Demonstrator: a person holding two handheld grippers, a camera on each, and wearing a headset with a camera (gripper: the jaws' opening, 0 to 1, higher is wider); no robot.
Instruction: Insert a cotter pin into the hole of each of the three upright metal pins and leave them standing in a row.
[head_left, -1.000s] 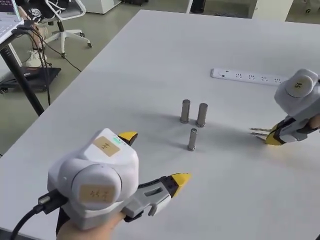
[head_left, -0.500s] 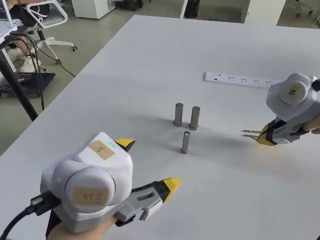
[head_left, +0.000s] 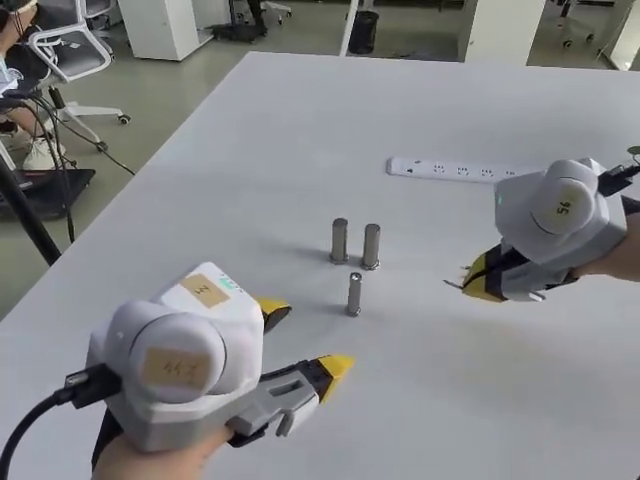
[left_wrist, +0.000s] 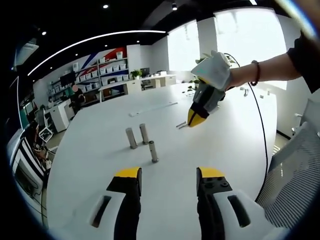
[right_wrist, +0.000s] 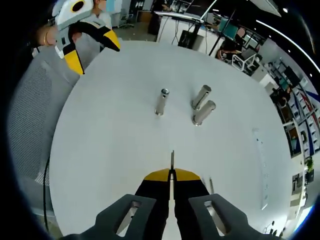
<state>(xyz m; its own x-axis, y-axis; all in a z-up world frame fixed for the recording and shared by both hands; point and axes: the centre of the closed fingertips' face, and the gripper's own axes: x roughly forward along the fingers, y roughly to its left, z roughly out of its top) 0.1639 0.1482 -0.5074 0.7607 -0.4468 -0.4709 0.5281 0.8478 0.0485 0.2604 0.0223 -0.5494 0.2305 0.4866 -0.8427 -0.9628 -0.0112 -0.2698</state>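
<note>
Matte white table (head_left: 300, 130), open office around. Nearest, left tool (head_left: 305, 338) released, yellow-tipped jaws wide. Ahead of it three smooth steel pins (head_left: 354, 294) stand upright, one in front of a close pair. The right gripper view shows right tool (right_wrist: 171, 175) clenched on thin cotter pin (right_wrist: 172, 159), short of the pins. Power strip (head_left: 450, 170) beyond.

The three upright pins (head_left: 354, 294) are smooth grey metal with a dull sheen; the table (head_left: 300, 130) is matt white. The left gripper (head_left: 305, 338) and right gripper (head_left: 472, 283) have smooth white plastic shells, and the cotter pin (right_wrist: 172, 159) is thin bare metal
</note>
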